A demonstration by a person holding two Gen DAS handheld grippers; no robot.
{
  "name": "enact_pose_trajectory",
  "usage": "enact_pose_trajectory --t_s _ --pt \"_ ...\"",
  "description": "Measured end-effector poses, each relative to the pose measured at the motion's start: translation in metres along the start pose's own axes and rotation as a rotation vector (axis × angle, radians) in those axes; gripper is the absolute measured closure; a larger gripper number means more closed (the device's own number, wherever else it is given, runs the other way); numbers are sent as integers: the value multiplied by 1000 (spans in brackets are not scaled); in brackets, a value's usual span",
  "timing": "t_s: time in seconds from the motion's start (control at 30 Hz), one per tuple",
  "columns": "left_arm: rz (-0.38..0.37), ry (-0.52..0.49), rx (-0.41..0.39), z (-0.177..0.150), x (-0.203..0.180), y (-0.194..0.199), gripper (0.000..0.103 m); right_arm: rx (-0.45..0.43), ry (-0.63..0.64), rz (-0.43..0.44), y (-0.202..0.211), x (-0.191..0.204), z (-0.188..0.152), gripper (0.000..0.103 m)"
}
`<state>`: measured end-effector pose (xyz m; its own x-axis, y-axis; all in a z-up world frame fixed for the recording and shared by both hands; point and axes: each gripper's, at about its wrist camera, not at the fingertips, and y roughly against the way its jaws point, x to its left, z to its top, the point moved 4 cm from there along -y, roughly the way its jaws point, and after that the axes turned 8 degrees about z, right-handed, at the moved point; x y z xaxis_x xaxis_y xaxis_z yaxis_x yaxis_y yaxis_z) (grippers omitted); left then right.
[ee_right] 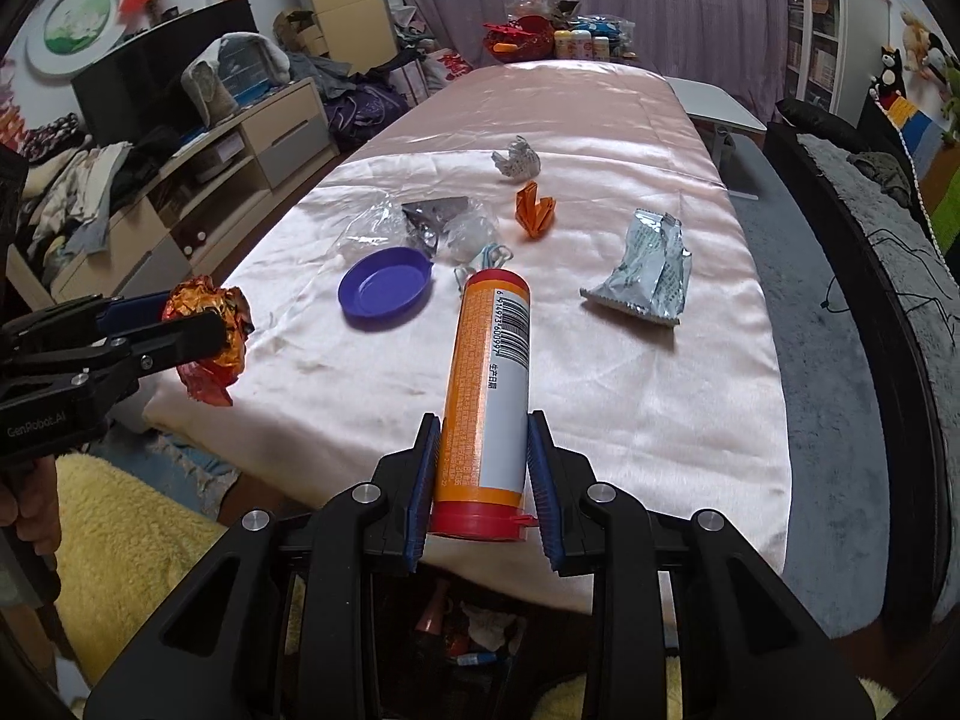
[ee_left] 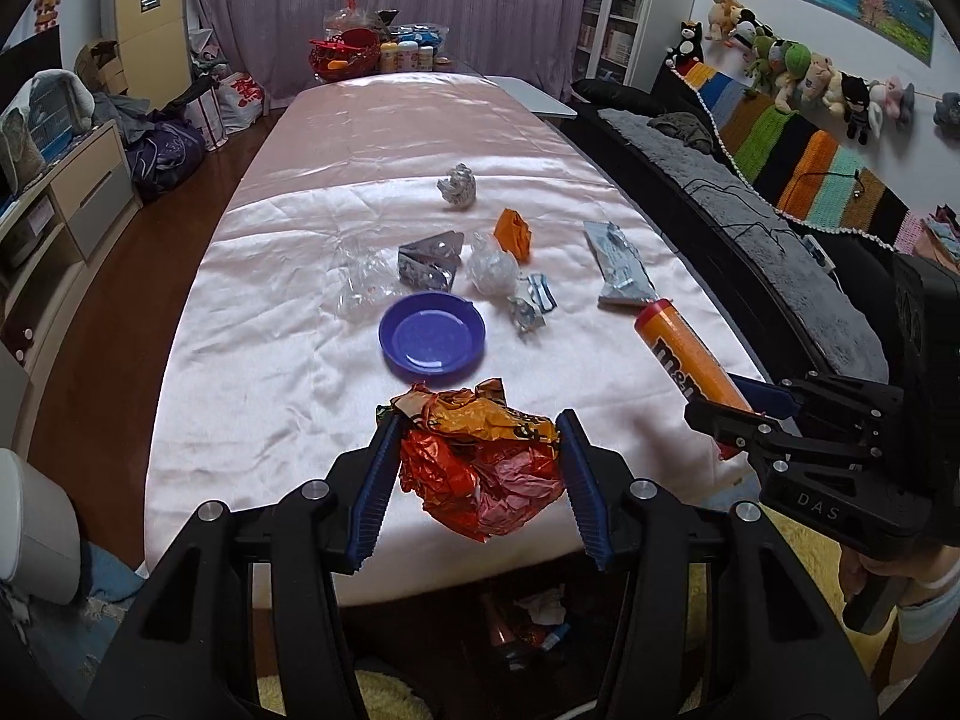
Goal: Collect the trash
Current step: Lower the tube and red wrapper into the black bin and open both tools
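Crumpled orange wrapper [ee_left: 480,468] pinched between left gripper [ee_left: 480,468] pads, orange candy tube [ee_right: 489,396] clamped by right gripper [ee_right: 485,468], purple plate [ee_left: 431,339] left on pink tablecloth [ee_left: 270,360]

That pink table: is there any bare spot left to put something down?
Yes. The pink cloth is bare between the crumpled foil ball and the red basket. The near-right corner beyond the silver packet is free too. Around the purple plate it is crowded.

Left gripper [ee_left: 480,468] fingers clamped on load – right gripper [ee_right: 483,474] likewise, both angled down.
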<state>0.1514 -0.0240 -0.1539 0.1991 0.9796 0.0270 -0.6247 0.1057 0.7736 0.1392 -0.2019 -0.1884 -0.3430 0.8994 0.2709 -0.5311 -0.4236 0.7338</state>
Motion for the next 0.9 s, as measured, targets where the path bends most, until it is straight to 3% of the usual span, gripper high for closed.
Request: enact_pose_trajectory --t_s 0.53,0.9 --pt "-55 6 126 -99 -17 -5 53 96 -25 61 9 24 -82 72" --pt "-94 3 241 -156 -30 -32 53 197 -91 79 -20 22 -122 72"
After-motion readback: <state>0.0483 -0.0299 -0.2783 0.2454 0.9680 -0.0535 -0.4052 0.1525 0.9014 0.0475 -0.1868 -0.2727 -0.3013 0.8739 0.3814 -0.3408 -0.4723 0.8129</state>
